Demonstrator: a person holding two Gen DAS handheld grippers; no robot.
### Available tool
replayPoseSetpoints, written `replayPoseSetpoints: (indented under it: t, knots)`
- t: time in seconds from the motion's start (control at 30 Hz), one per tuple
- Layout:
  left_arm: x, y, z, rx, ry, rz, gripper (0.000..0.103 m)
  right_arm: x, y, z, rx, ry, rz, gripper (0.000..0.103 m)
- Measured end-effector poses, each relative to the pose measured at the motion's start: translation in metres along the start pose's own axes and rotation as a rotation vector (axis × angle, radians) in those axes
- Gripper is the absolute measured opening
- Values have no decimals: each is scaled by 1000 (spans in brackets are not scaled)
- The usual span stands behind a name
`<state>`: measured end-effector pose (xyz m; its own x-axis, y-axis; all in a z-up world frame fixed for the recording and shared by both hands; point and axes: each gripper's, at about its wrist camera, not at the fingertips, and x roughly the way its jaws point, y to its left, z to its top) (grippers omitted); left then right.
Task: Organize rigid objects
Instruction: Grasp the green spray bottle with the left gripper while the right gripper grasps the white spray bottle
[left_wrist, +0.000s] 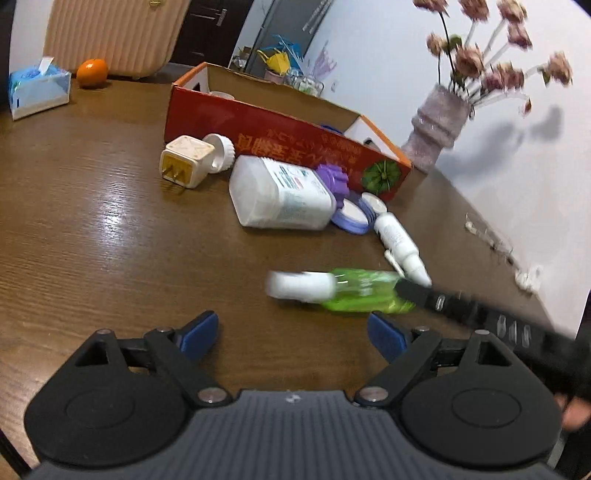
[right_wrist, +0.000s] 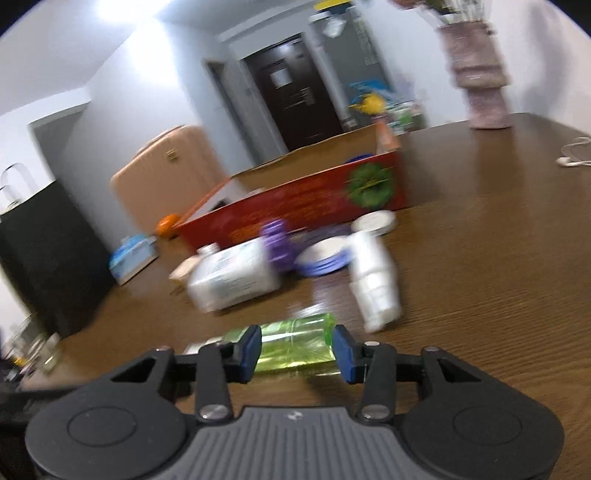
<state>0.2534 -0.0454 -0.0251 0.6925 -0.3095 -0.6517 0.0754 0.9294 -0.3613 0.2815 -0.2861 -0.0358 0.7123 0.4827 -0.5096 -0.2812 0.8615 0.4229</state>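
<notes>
Green plastic fills the gap between the pads of the right gripper (right_wrist: 297, 352): they pinch the spray bottle (right_wrist: 295, 341) across its body, seemingly just above the desk (left_wrist: 92, 229), though blur hides any contact. Its likely goal, the red box (left_wrist: 280, 147), stands mid-desk. Left gripper (left_wrist: 291, 334) hovers spread, empty.
</notes>
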Motion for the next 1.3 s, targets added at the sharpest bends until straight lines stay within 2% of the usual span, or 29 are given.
replayPoseSetpoints:
  t: [0.07,0.13,0.23,0.33,0.4,0.47,0.53,0.57,0.6,0.67,0.8,0.9,1.07,1.17,1.3]
  knots:
    - [1,8,4,-45,-10,-11,89,3,7,-6,-2,38,79,42]
    - [2,18,9,-87,-20,-23,89,2,9,-9,3,58,110,42]
    - [5,24,18,-130,-21,-37,89,-8,7,-8,-1,18,72,43]
    - [19,16,28,-142,-11,-46,88,-18,-2,1,-27,-55,-51,43]
    - [29,5,28,-139,-9,-31,74,-18,-11,6,-58,-80,-153,43]
    - [39,-14,26,-84,-22,14,61,-16,-16,10,-88,-89,-221,43]
    - [46,-33,23,16,-22,61,55,-11,-22,12,-117,-92,-260,43]
    - [50,-43,21,73,-23,81,48,-7,-25,14,-130,-83,-279,43]
    - [52,-49,20,111,-23,101,41,-2,-27,14,-139,-76,-290,42]
    - [54,-57,16,152,-29,121,35,5,-32,18,-145,-58,-303,42]
    - [51,-58,15,179,-17,125,32,19,-26,20,-190,-31,-291,40]
    - [39,-53,17,171,-55,116,32,23,-18,18,-215,-14,-284,18]
    - [3,-50,19,196,-163,112,32,-3,3,19,-269,-75,-269,16]
    - [-11,-45,19,189,-189,105,32,-23,21,19,-306,-106,-240,15]
    - [-20,-43,16,193,-204,98,32,-34,42,14,-351,-102,-222,15]
